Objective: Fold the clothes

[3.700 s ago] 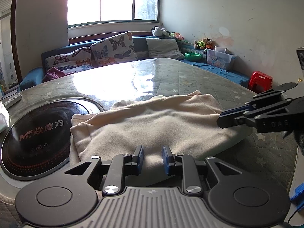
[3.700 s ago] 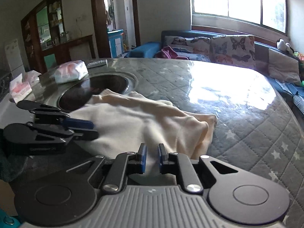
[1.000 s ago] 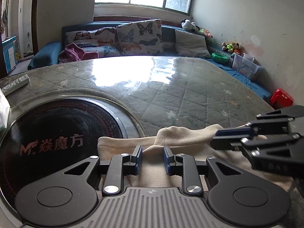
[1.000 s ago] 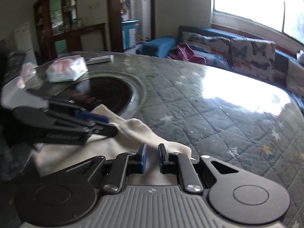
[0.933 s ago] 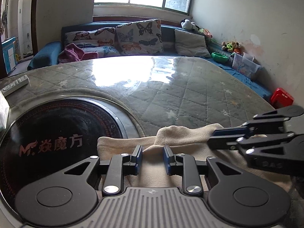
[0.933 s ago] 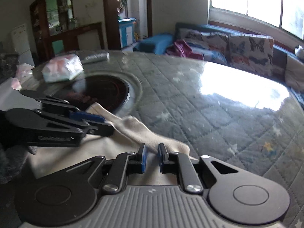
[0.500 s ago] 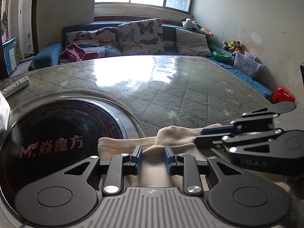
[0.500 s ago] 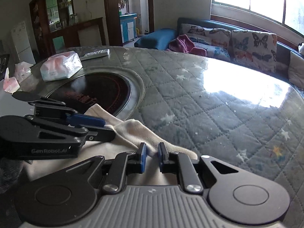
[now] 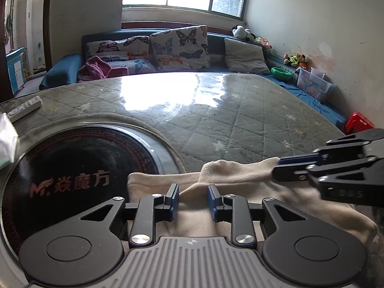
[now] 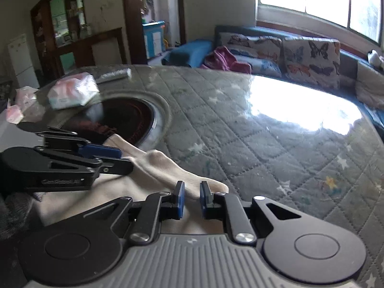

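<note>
The cream garment (image 9: 240, 192) is lying bunched at the near edge of the quilted worktop (image 9: 240, 124), just beside the round black cooker plate (image 9: 79, 168) set into it. The left gripper (image 9: 193, 200) is hovering over the garment's near fold with its jaws partly apart; cloth is showing between the blue pads, but whether they are pinching it cannot be told. The right gripper (image 10: 192, 199) is sitting at the garment's other end, farther from the cooker plate, its jaws nearly closed with a strip of cloth showing in the gap; it is probably pinching a thin edge, though the pictures are not settling that.

The step in hand looks like gathering both ends of the fold. Doing it well is likely calling for each gripper catching only the top layer, both hands lifting together and level, and the cloth being kept taut between them so the crease is landing straight, clear of the cooker plate.
</note>
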Tool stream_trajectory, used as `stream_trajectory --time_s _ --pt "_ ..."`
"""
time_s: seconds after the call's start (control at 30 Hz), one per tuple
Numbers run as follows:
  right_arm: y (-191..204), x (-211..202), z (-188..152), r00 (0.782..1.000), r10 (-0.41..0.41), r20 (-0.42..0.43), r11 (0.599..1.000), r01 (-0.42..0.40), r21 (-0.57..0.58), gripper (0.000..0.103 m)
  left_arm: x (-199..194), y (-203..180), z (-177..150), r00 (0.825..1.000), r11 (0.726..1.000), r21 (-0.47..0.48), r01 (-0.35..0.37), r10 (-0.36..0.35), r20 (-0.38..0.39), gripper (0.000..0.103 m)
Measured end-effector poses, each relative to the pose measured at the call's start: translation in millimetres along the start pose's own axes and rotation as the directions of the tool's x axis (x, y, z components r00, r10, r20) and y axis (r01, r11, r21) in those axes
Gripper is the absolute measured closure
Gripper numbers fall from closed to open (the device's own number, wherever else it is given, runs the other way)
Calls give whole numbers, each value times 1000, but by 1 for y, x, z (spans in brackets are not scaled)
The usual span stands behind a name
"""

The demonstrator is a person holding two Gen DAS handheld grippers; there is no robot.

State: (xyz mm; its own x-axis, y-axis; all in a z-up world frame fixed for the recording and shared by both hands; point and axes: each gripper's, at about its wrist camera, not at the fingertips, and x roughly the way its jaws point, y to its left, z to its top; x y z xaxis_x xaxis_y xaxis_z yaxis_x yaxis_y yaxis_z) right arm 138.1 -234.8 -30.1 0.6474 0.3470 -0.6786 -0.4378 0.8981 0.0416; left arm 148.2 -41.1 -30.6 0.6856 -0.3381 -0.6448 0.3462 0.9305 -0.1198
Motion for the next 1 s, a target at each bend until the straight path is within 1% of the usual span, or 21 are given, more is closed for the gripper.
stream_trajectory --time_s 0.1,0.2,0.33,0.53,0.6,0.73,0.87,1.0 --pt "15 -20 -5 1000 19 19 998 -17 -65 92 -14 4 -5 1000 1000 -17 -8 8 15 75" --pt "30 -40 -18 999 47 22 993 -44 -105 92 -32 0 -13 999 1000 -9 -15 15 35 75" --pt "50 -60 -41 997 72 9 989 -71 -130 92 -55 -14 -28 998 1000 28 14 -16 66 75" --pt "73 -62 -64 998 68 -7 984 -68 -167 92 -71 -39 -49 993 993 97 65 -73 88 75" --pt "76 -58 -68 998 58 -9 984 -59 -167 91 -69 -45 -55 994 990 122 67 -77 81 75" --pt "77 -58 -72 999 52 3 985 -50 -164 91 -59 -46 -63 996 989 132 59 -68 62 75" --pt "69 -76 -73 999 41 29 989 -36 -141 92 -57 -46 -65 996 990 128 57 -66 65 75" --pt "57 -92 -81 999 -3 32 994 6 -106 92 -57 -46 -69 995 990 132 56 -66 73 75"
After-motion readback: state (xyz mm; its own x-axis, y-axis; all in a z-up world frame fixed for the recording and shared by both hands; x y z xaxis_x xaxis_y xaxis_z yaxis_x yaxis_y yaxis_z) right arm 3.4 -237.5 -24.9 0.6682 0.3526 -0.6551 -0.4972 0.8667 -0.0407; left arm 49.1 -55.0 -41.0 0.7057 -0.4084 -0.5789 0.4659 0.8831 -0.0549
